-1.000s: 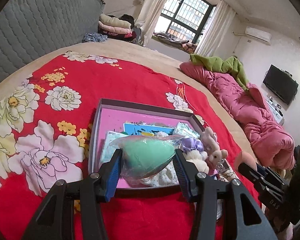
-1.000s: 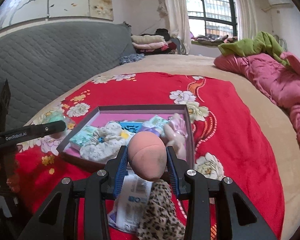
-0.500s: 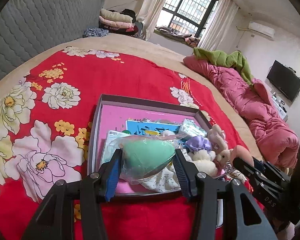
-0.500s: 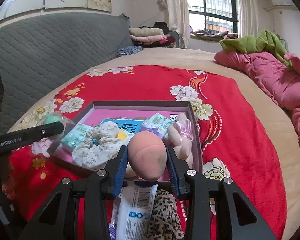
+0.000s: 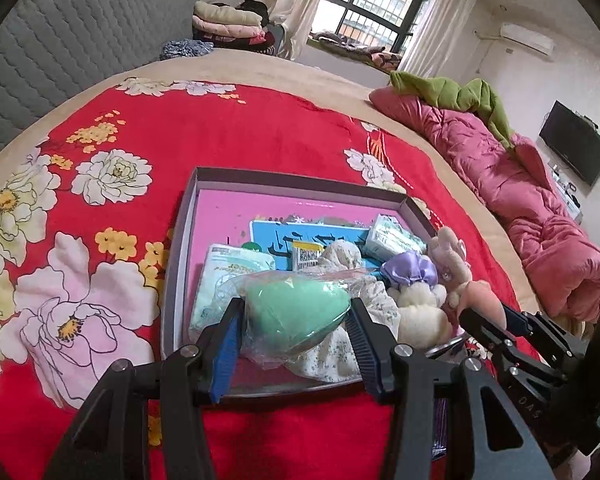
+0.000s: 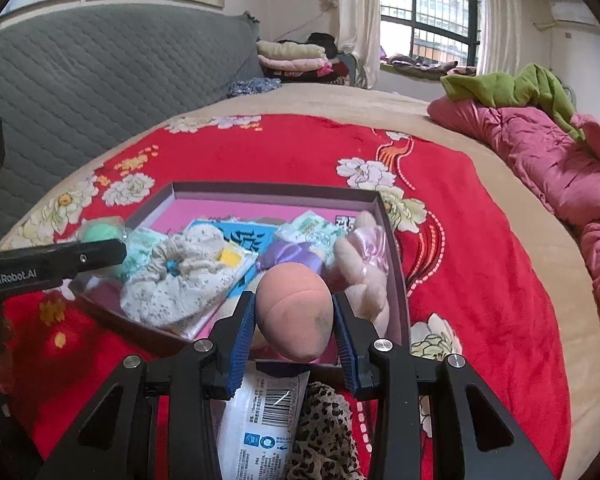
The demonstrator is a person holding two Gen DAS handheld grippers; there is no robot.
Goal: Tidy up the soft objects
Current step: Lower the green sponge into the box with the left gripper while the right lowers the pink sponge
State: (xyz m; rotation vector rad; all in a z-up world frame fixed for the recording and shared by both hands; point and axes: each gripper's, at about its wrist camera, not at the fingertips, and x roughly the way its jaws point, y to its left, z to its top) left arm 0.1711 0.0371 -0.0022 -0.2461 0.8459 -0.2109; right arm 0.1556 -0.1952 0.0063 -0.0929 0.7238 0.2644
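Observation:
My left gripper [image 5: 294, 314] is shut on a green egg-shaped sponge in a clear plastic wrap [image 5: 296, 312], held over the near edge of a shallow box with a pink floor [image 5: 260, 208]. My right gripper [image 6: 294, 322] is shut on a peach egg-shaped sponge [image 6: 294, 316] above the same box's [image 6: 276, 190] near right corner. In the box lie tissue packs [image 5: 394, 236], a floral cloth [image 6: 180, 280], a purple scrunchie [image 5: 410, 274] and plush rabbits [image 6: 364, 268]. The right gripper [image 5: 480, 312] shows at the left view's right side, the left gripper [image 6: 100, 246] at the right view's left.
The box lies on a red flowered blanket [image 5: 220, 136] on a bed. A wet-wipe pack [image 6: 260, 412] and a leopard-print cloth [image 6: 324, 428] lie under my right gripper. A pink quilt [image 5: 520, 184] runs along the right, and a grey padded headboard [image 6: 100, 76] stands at the left.
Both grippers have moved forward and a little down towards the box, which now looks nearer and larger. Each still holds its sponge.

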